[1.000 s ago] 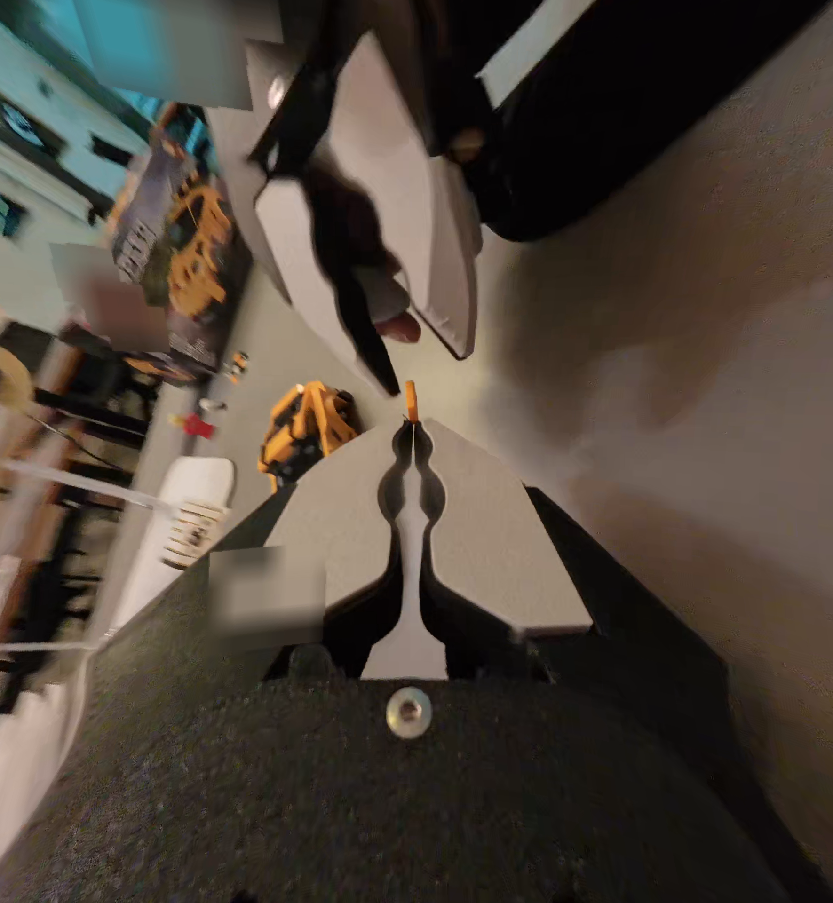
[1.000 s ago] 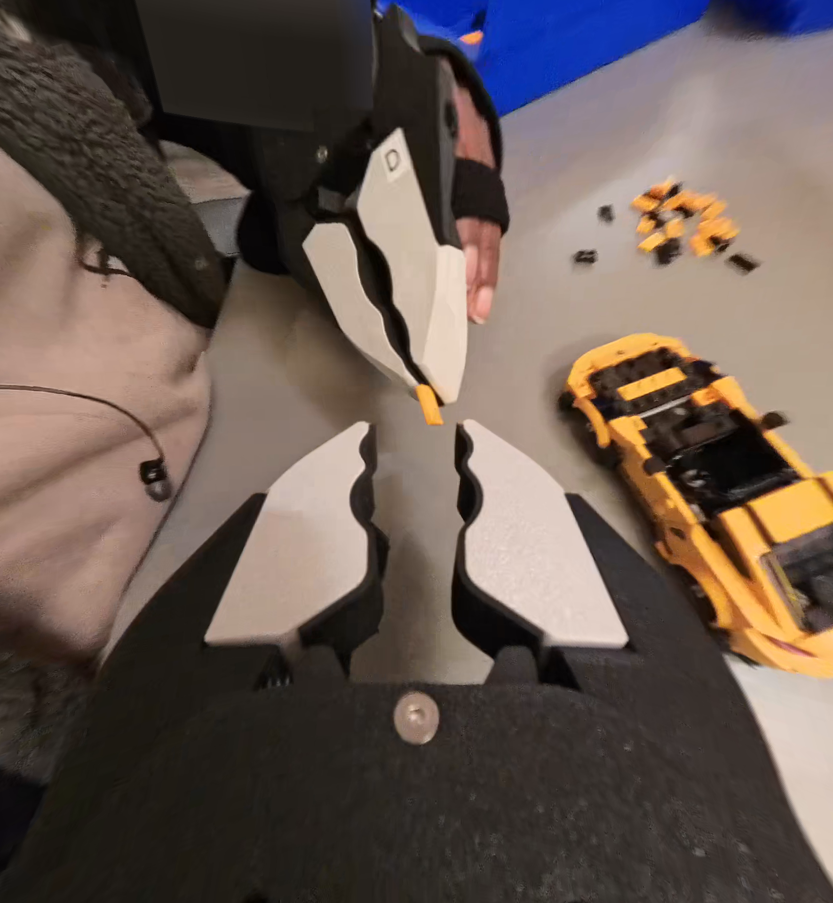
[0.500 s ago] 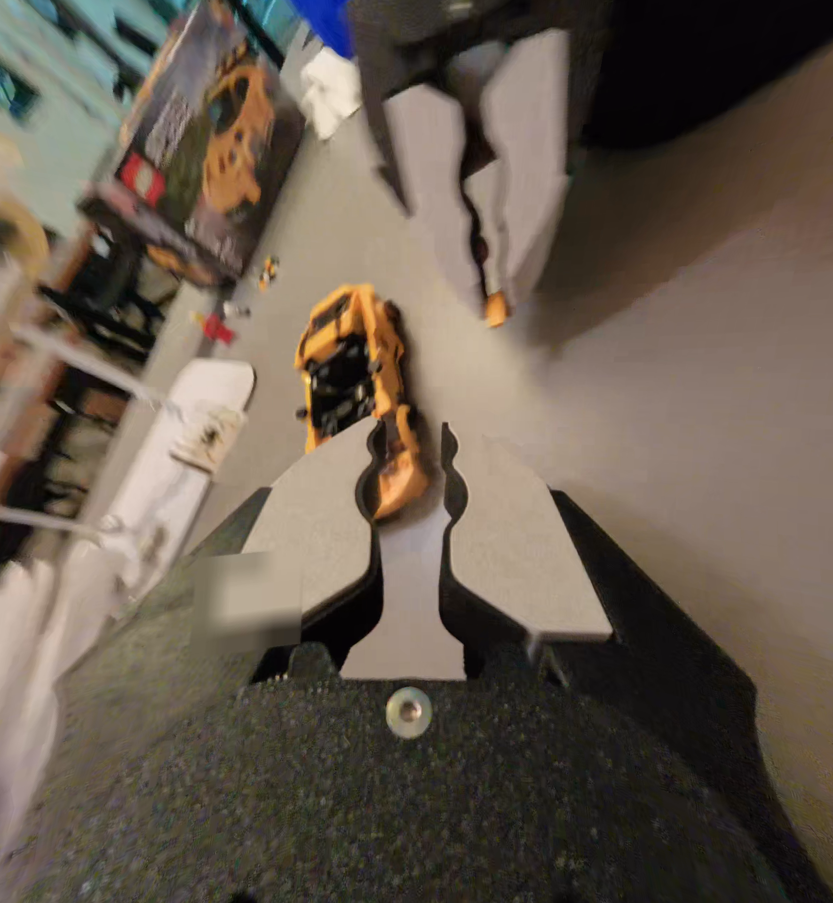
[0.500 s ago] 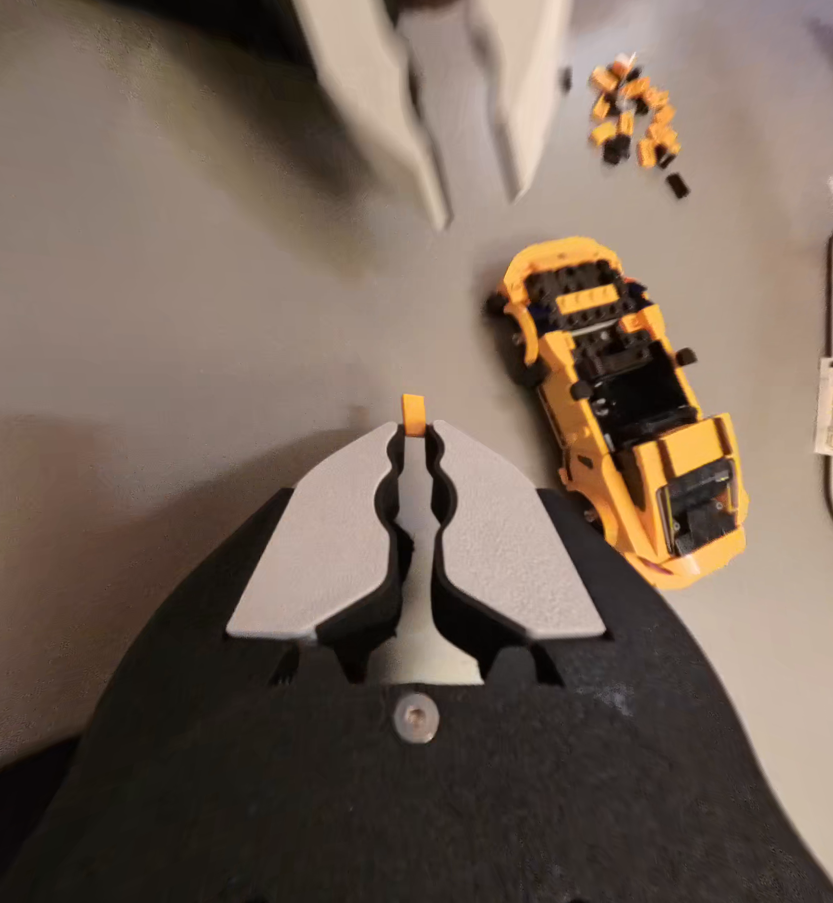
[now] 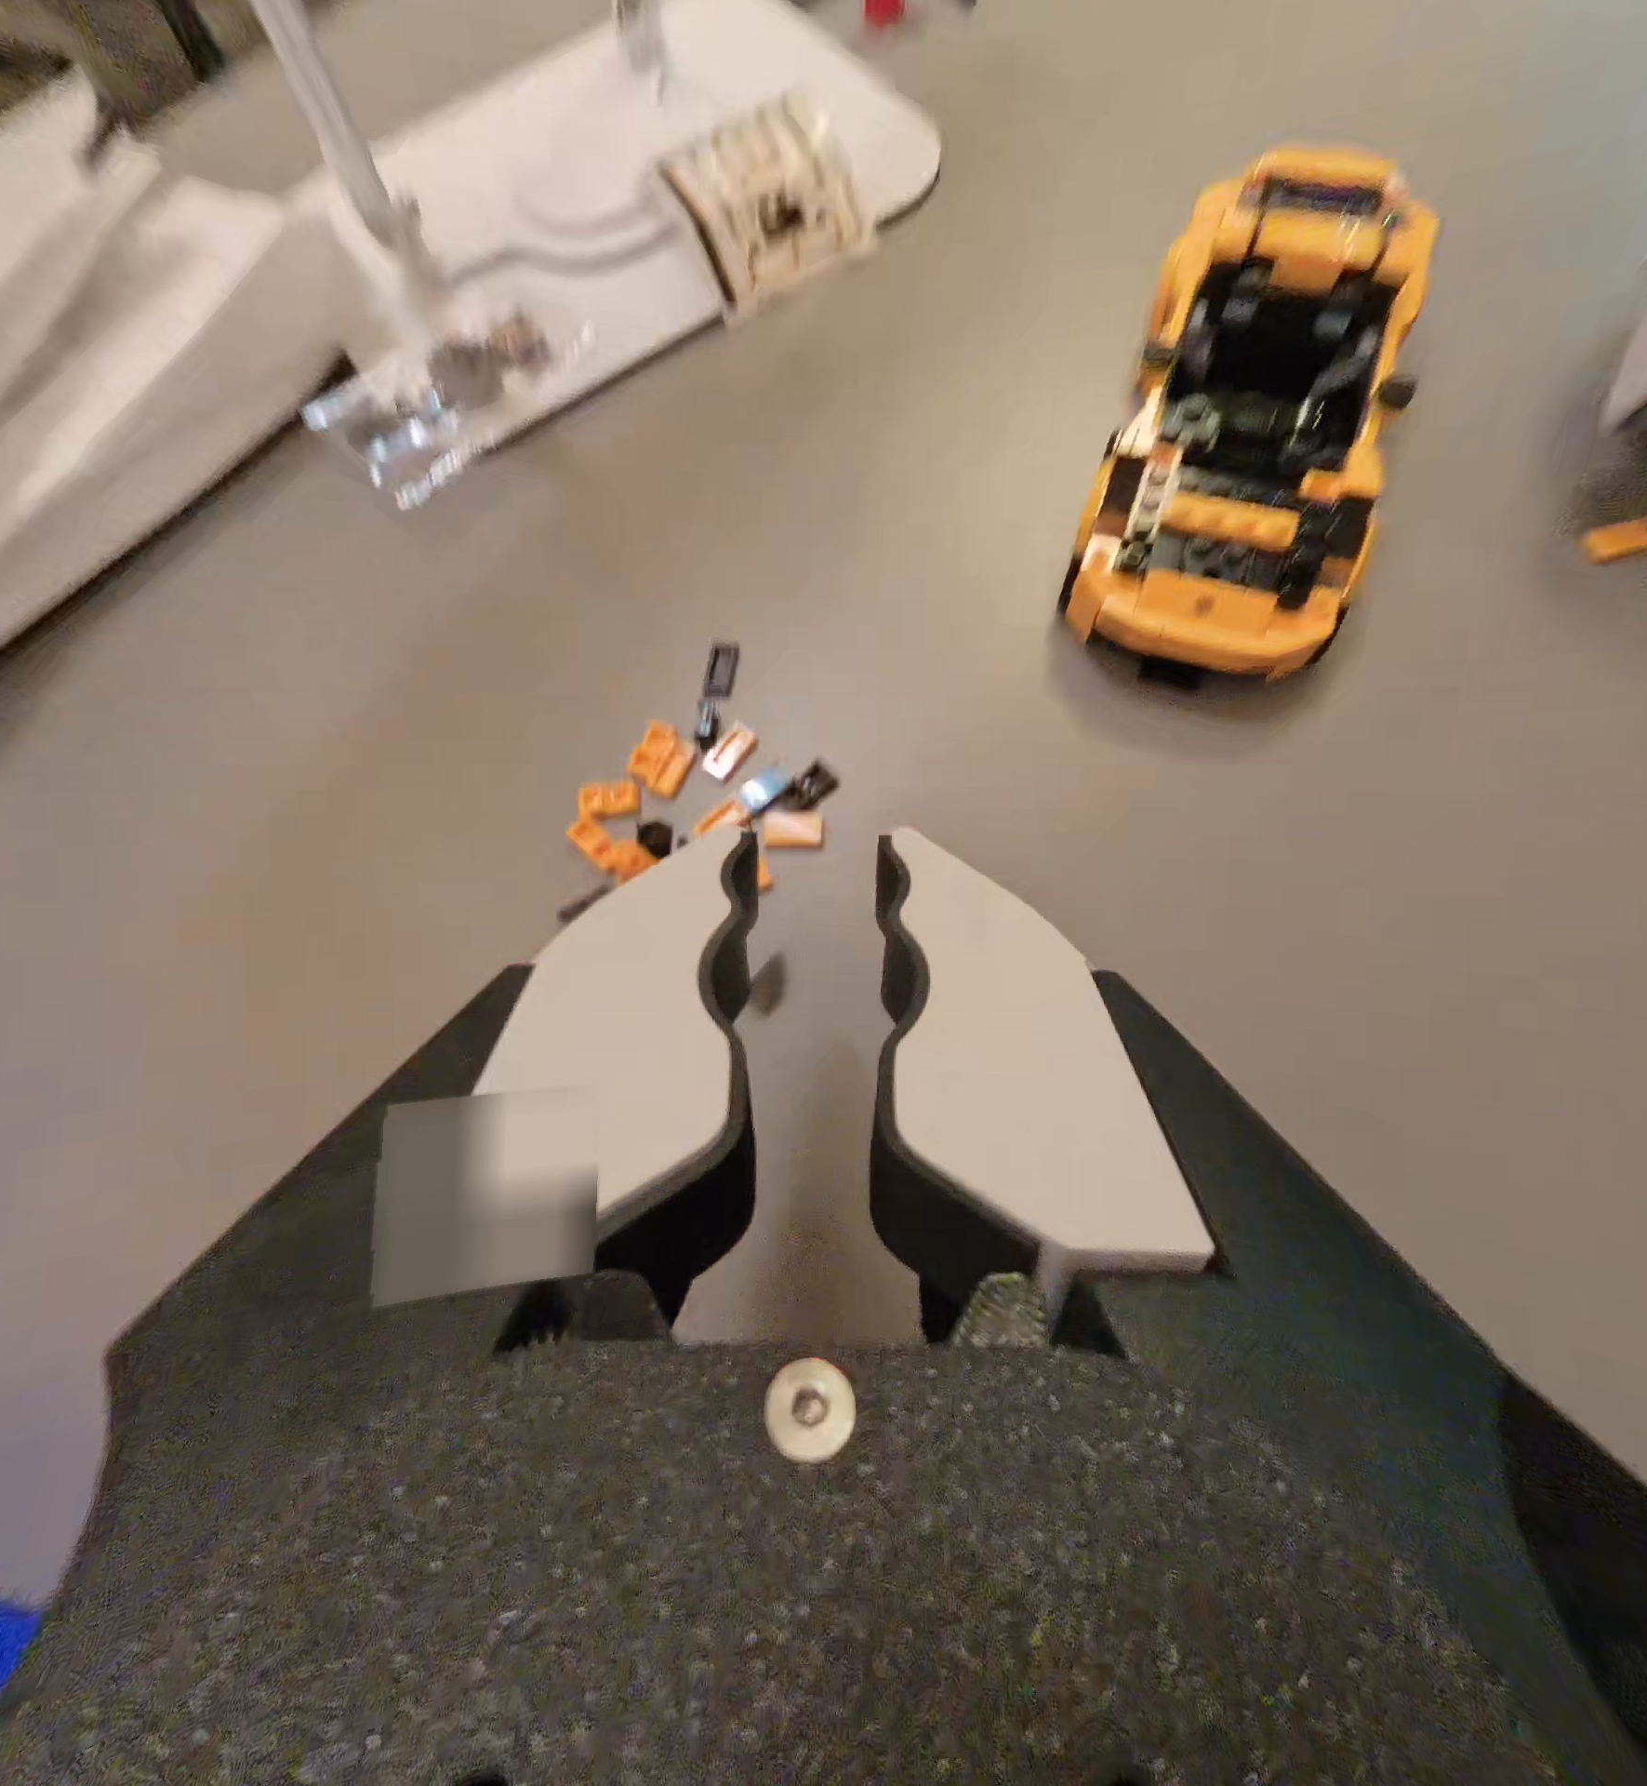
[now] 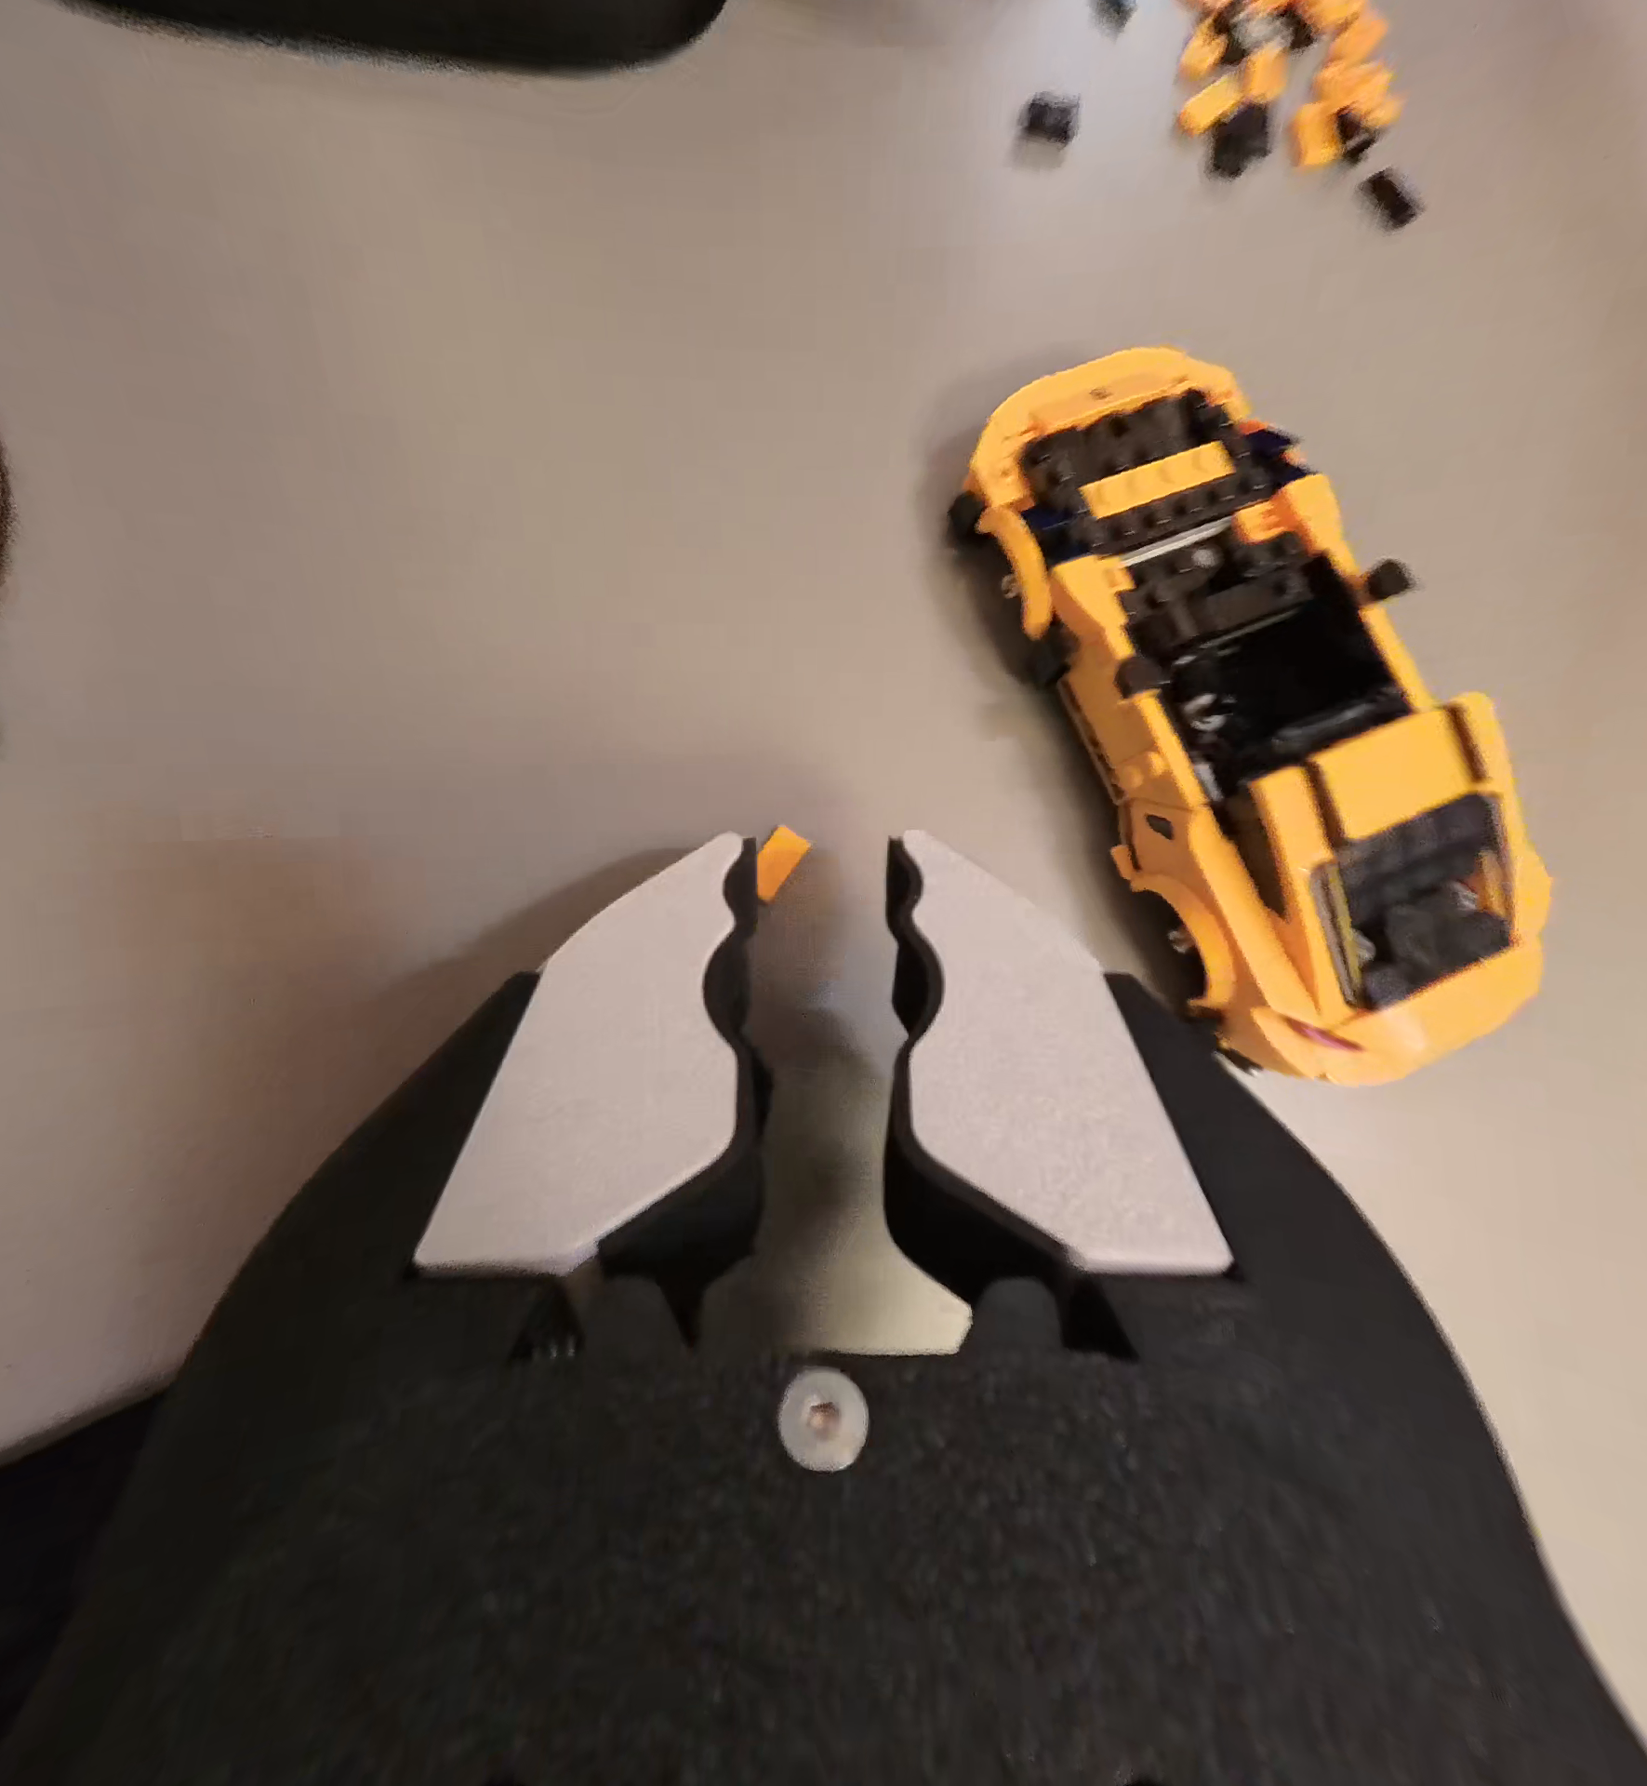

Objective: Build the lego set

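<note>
My right gripper (image 6: 817, 850) has let go: its jaws, clamped half a second ago, now stand apart, and the small orange plastic Lego plate (image 6: 779, 860) lies loose by the left tip on the grey counter (image 6: 413, 483), beside the half-built orange-and-black Lego car (image 6: 1283, 734). My left gripper (image 5: 814, 850), jaws apart and empty, has swung over the loose orange and black bricks (image 5: 694, 792), probably for the next part.

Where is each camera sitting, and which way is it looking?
Left wrist view: rides on the left gripper, looking down past its open fingers at the loose brick pile; only the gripper's own body shows.
Right wrist view: rides on the right gripper, looking down at the table and a small orange piece by its left fingertip.
Both see the orange car and the pile.
</note>
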`<state>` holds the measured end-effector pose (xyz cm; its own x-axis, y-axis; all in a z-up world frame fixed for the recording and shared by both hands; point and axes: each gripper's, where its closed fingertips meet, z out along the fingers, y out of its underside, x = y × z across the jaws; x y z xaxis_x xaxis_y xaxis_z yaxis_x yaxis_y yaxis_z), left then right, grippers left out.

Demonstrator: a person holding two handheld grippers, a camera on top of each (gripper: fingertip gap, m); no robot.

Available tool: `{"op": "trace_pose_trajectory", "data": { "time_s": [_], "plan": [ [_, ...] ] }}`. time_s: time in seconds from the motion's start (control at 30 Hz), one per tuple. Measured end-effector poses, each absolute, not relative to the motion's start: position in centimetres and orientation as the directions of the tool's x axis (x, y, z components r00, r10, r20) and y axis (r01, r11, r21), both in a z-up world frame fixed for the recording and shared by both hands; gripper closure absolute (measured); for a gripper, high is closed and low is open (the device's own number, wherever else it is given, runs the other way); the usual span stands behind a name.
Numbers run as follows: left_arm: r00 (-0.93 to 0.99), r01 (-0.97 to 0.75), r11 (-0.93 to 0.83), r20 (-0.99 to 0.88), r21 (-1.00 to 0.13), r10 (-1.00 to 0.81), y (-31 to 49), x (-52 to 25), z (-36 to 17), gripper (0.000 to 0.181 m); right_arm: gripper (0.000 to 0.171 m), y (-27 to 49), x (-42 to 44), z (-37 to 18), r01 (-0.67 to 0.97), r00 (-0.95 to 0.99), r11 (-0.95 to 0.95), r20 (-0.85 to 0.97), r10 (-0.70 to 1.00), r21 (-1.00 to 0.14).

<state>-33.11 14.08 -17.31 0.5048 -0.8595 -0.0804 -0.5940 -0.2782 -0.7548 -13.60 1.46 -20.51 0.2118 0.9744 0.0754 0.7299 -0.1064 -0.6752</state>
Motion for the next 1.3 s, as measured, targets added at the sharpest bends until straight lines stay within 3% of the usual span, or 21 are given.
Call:
{"op": "trace_pose_trajectory", "data": {
  "time_s": [0.2, 0.43, 0.73, 0.8, 0.97, 1.1, 1.3],
  "plan": [
    [0.435, -0.719, -0.348, 0.001, -0.602, -0.900, 14.2, -33.0, -20.4, 0.166, 0.150, 2.8, -12.3, -18.9, 0.598, 0.359, -0.165, 0.078, 0.930, -0.784],
    [0.404, -0.808, -0.313, -0.081, -0.500, -0.911, 15.9, -31.9, -22.7, 0.158, 0.151, 2.6, -12.0, -18.8, 0.541, 0.380, -0.181, 0.047, 0.924, -0.822],
    [0.418, -0.794, -0.383, 0.034, -0.473, -0.908, 15.9, -31.5, -22.9, 0.166, 0.154, 2.7, -12.0, -18.4, 0.494, 0.376, -0.181, 0.021, 0.927, -0.850],
    [0.384, -0.811, -0.342, 0.011, -0.474, -0.923, 15.6, -31.3, -22.7, 0.166, 0.154, 2.8, -11.8, -18.1, 0.484, 0.380, -0.176, 0.025, 0.925, -0.857],
    [0.140, -0.761, -0.164, 0.088, -0.628, -0.986, 8.1, -24.9, -18.9, 0.166, 0.154, 3.9, -10.6, -17.2, 0.453, 0.443, -0.170, 0.056, 0.895, -0.875],
    [-0.027, -0.799, -0.016, 0.063, -0.600, -0.998, 1.8, -19.9, -20.5, 0.166, 0.155, 5.1, -9.3, -17.0, 0.410, 0.516, -0.208, 0.038, 0.856, -0.888],
    [-0.040, -0.828, 0.016, 0.031, -0.560, -0.999, -0.4, -17.2, -22.8, 0.165, 0.154, 5.6, -8.3, -17.3, 0.421, 0.558, -0.215, 0.065, 0.828, -0.881]
  ]
}}
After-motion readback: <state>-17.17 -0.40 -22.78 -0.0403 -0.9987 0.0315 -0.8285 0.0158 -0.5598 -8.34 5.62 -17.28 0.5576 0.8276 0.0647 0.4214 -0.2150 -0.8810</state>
